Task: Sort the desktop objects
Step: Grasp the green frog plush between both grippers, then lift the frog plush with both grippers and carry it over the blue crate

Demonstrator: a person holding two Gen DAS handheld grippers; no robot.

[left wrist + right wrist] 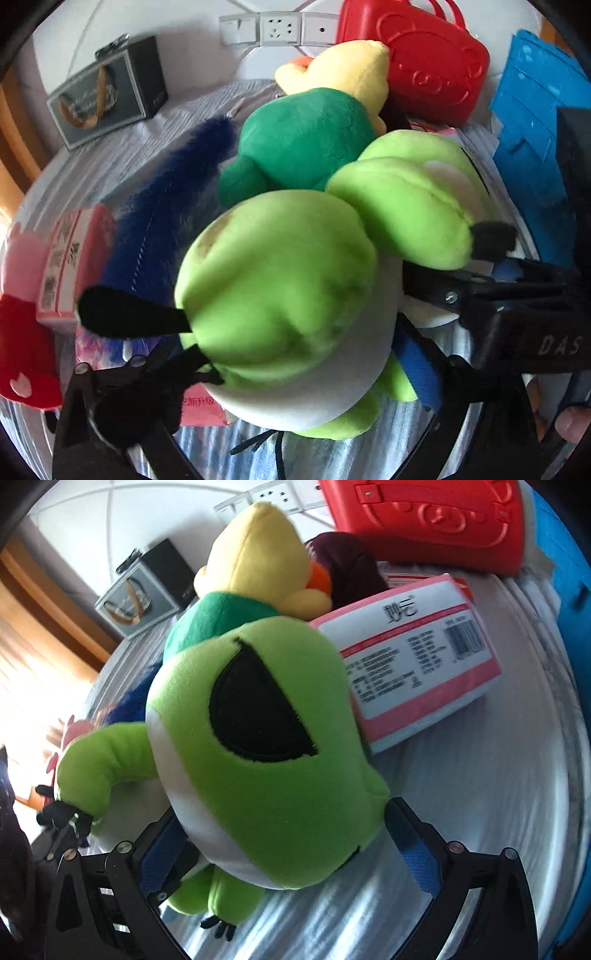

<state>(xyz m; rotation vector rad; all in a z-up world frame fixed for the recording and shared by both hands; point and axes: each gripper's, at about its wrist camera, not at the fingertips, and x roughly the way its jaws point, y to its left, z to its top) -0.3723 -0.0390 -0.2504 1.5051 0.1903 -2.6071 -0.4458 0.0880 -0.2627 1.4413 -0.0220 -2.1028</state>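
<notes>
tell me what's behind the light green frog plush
Behind the light green frog plush lies a yellow duck plush in a dark green top, with a pink tissue pack beside it. The frog covers the duck's lower body.

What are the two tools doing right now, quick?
Left tool: open, with the green frog plush between its fingers, seemingly not squeezed.
Right tool: open, around the same frog, seemingly not squeezed.

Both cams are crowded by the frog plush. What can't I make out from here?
- Left wrist view: the green frog plush hides the left hand-held gripper fingertips, so contact is unclear.
- Right wrist view: red case cut off by the top edge.
- Both: surface under the plush hidden.
</notes>
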